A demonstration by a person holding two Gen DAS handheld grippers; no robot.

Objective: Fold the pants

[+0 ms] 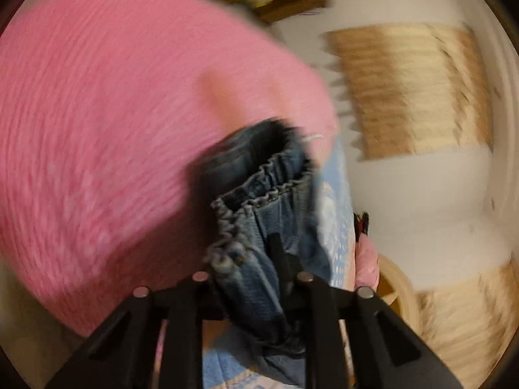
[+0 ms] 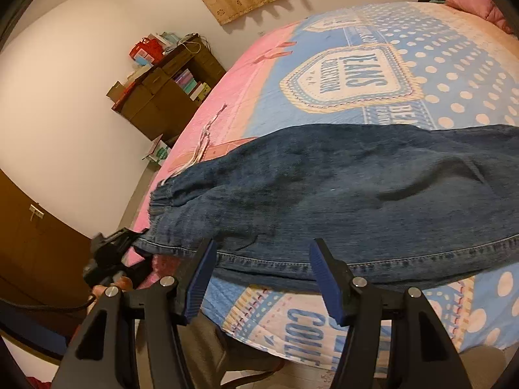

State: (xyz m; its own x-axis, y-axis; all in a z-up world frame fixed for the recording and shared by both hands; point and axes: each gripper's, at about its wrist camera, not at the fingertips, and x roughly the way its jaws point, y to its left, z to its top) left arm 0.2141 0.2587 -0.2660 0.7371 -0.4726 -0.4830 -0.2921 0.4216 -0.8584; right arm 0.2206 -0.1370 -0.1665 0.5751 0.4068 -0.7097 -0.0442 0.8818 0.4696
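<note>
The big bed [image 2: 373, 74] with its blue and pink cover stretched out far past the fingers, and the blue pants [image 2: 340, 194] lay flat across it, just ahead of the right gripper's tips. The right gripper [image 2: 262, 278] had its fingers wide apart and held nothing. The left gripper [image 1: 249, 278] had its fingers squeezed on the pants' stretchy waist end.

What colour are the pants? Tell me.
Dark blue denim pants, clearest in the right wrist view.
</note>
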